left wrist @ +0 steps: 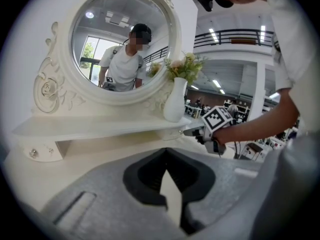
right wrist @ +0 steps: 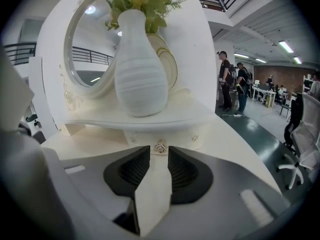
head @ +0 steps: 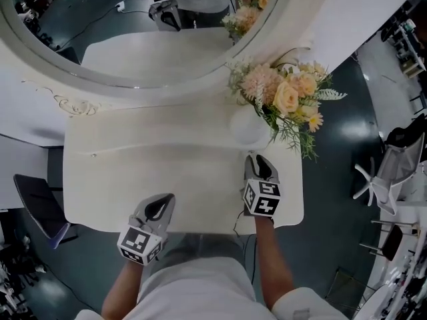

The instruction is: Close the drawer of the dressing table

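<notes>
The white dressing table (head: pixel 133 179) has a raised shelf under its round mirror (head: pixel 100 19). A small drawer front (right wrist: pixel 181 139) with a metal knob (right wrist: pixel 160 146) sits beneath the shelf, below the white vase (right wrist: pixel 140 79). My right gripper (right wrist: pixel 159 153) points straight at that knob, its jaws a narrow gap apart, with the knob right at the mouth of the gap. I cannot tell whether they touch it. In the head view the right gripper (head: pixel 261 159) reaches just short of the vase (head: pixel 250 129). My left gripper (head: pixel 160 204) hovers shut and empty over the table's front edge.
The vase holds peach and yellow flowers (head: pixel 287 95) that spread over the table's right end. A second small drawer knob (left wrist: pixel 33 153) shows under the shelf's left end. A dark chair (head: pixel 37 205) stands left of the table, and white office chairs (head: pixel 390 172) stand at the right.
</notes>
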Demonstrator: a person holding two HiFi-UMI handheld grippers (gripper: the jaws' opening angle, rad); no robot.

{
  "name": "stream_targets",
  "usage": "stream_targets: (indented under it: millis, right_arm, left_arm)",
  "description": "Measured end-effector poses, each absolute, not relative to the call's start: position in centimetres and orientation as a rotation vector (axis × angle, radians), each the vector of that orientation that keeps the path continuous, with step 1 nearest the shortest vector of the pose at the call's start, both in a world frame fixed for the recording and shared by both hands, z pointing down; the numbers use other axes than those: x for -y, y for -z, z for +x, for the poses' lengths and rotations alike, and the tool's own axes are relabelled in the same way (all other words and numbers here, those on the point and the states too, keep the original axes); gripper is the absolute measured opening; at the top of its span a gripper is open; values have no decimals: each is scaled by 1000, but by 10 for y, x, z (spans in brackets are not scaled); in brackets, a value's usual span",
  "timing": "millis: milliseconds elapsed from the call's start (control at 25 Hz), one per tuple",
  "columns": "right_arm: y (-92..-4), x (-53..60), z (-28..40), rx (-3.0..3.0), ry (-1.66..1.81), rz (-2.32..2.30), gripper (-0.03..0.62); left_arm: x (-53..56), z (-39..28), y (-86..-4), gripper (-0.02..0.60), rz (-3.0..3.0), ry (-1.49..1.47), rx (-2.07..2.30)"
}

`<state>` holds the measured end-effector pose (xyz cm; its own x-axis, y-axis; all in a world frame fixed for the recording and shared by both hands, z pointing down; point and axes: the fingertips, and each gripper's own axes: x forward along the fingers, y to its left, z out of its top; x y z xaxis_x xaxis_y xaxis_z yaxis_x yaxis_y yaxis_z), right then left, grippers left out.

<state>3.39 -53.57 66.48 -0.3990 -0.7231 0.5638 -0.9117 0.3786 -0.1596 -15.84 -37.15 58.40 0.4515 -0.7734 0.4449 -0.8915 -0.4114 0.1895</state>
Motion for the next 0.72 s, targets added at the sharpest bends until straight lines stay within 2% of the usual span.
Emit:
stream_targets:
  millis: [360,720]
  right_arm:
    - [-605,483,34,2314,-562,1433,97]
    - [-562,429,34,2370,-472,1451,95]
  left_arm:
    - [359,-159,-556,0,2381,-359,1424]
    - [332,-189,-526,0,2398,-296,1516]
